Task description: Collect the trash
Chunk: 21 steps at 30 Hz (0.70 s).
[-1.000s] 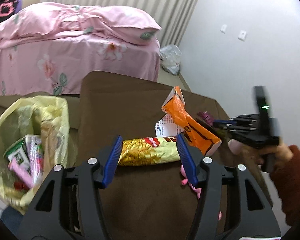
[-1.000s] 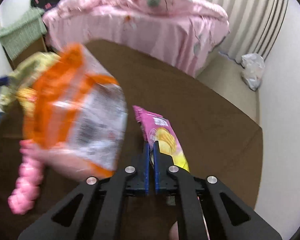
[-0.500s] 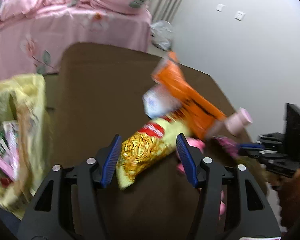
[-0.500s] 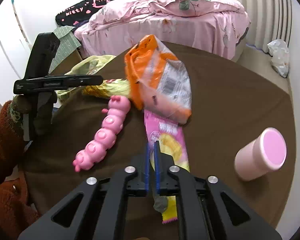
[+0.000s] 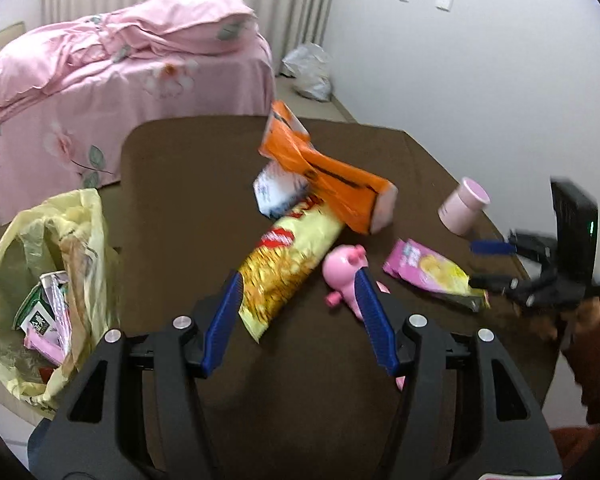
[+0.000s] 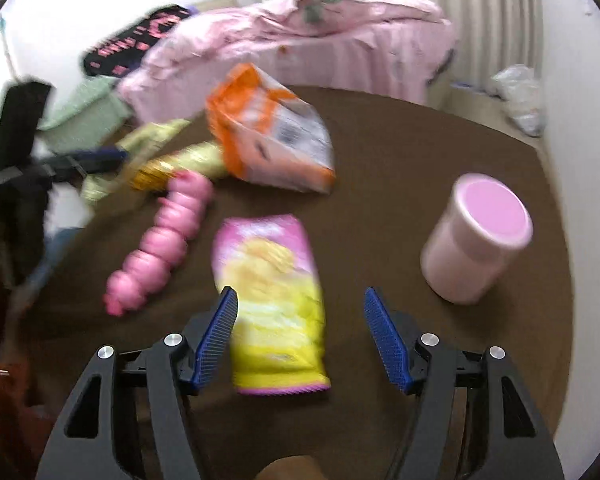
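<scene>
My right gripper (image 6: 300, 290) has its jaws opening wide. A pink and yellow snack bag (image 6: 272, 292) lies flat on the brown table (image 6: 400, 168) between them, with neither pad pressing on it. My left gripper (image 5: 298, 274) stands open low over the table. The near end of a gold and yellow snack bag (image 5: 288, 264) lies between its fingers. An orange snack bag (image 5: 332, 184) rests across the gold bag's far end. A yellow trash bag (image 5: 40, 280) with wrappers inside hangs at the table's left edge.
A pink caterpillar toy (image 5: 342, 268) lies beside the gold bag, partly behind my left gripper's right finger. A pink lidded cup (image 6: 476, 240) stands to the right. Beyond the table are a pink bed (image 5: 120, 72) and a white plastic bag (image 5: 308, 72) on the floor.
My right gripper went from shut on the pink and yellow bag to wide open, leaving the bag flat on the table. The gold bag now lies diagonally in the left wrist view.
</scene>
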Tool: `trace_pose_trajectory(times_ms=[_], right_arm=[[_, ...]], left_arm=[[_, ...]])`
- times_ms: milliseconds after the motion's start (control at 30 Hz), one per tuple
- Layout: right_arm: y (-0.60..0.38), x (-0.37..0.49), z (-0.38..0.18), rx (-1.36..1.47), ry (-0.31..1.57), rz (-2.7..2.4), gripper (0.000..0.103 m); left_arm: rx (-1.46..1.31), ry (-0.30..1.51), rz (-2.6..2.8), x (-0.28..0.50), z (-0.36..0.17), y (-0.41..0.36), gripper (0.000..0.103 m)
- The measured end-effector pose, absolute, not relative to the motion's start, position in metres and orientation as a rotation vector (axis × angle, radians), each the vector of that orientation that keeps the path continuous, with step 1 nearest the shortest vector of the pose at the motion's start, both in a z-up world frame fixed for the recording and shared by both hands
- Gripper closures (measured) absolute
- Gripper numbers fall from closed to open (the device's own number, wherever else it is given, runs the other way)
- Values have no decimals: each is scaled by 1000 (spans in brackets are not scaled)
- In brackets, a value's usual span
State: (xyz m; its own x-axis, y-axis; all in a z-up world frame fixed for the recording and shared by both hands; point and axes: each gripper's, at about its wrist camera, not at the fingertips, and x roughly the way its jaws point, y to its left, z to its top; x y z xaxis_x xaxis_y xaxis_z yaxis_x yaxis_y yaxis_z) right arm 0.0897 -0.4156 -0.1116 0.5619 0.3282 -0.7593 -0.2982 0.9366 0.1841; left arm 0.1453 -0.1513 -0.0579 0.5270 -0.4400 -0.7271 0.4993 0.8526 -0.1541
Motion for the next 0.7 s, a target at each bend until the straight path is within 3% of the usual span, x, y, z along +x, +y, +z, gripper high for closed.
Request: trace_pose_trajectory(times_ms=[367,400,433,467,567,700], right_arm=[[-410,80,-129,137,896,418,41],[-406,79,-128,104,890,404,45],[-399,78,-128,41,883,374,63],[-392,76,-127,-30,872,343,72],[-392,71,-118,-13,826,344,92],[-409,63,-101,73,764,302,93]], left_arm=[[35,867,-501,173,-71,-151,48],[30,868,-502,173,-72,-151,48],[29,869,-505,173,-72,-151,48],[32,871,-509,172,-73,-152,48],[61,880,-528,170,-74,-157,48],[113,907,-583,172,-74,-168,48]])
